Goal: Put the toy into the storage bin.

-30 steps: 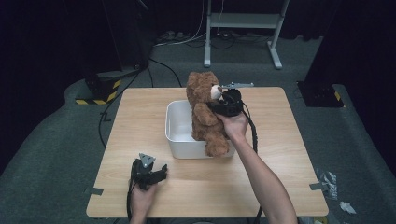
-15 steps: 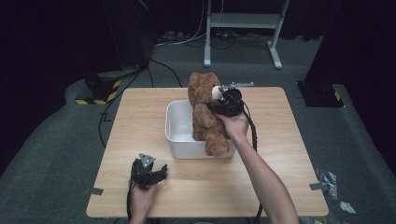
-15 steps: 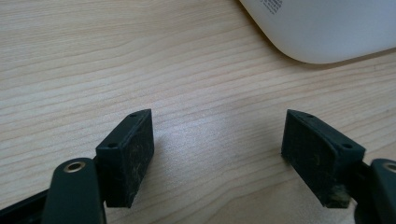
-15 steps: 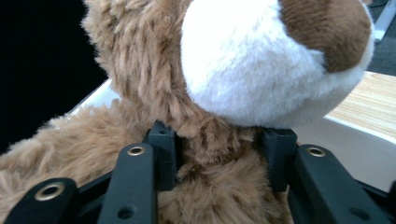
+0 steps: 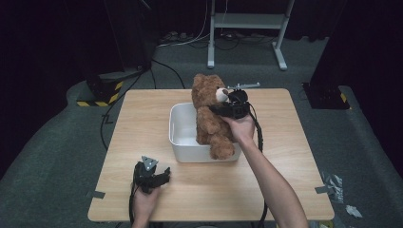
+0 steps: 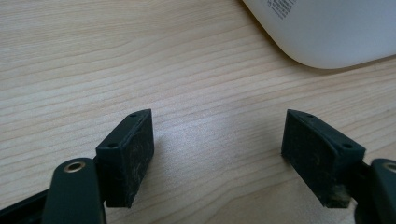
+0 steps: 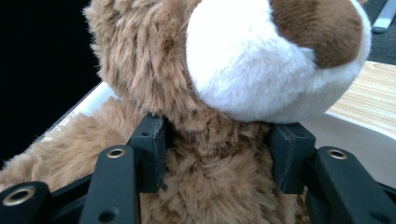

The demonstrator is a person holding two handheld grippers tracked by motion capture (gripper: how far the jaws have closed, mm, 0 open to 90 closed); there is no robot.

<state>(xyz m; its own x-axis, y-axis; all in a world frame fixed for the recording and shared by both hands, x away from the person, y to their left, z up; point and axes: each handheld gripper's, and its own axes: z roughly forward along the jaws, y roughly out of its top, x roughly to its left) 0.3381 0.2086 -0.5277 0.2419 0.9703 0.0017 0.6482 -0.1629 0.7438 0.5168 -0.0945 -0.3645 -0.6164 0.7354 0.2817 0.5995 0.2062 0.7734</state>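
A brown teddy bear [image 5: 209, 118] with a white muzzle sits upright in a white plastic bin [image 5: 183, 147], one leg hanging over the front rim. My right gripper [image 5: 219, 107] reaches it from the right at neck height. In the right gripper view the bear's [image 7: 210, 70] neck lies between the pads of my right gripper [image 7: 217, 149]. Those jaws have just been opening; the fur only brushes the pads. My left gripper [image 5: 164, 174] rests on the table near the front left, open, with bare wood between the jaws of my left gripper [image 6: 217, 154].
The wooden table [image 5: 285, 156] has free room to the right and front of the bin. A corner of the bin [image 6: 327, 32] lies just ahead of the left gripper. Cables and a metal stand [image 5: 247, 28] are on the floor behind the table.
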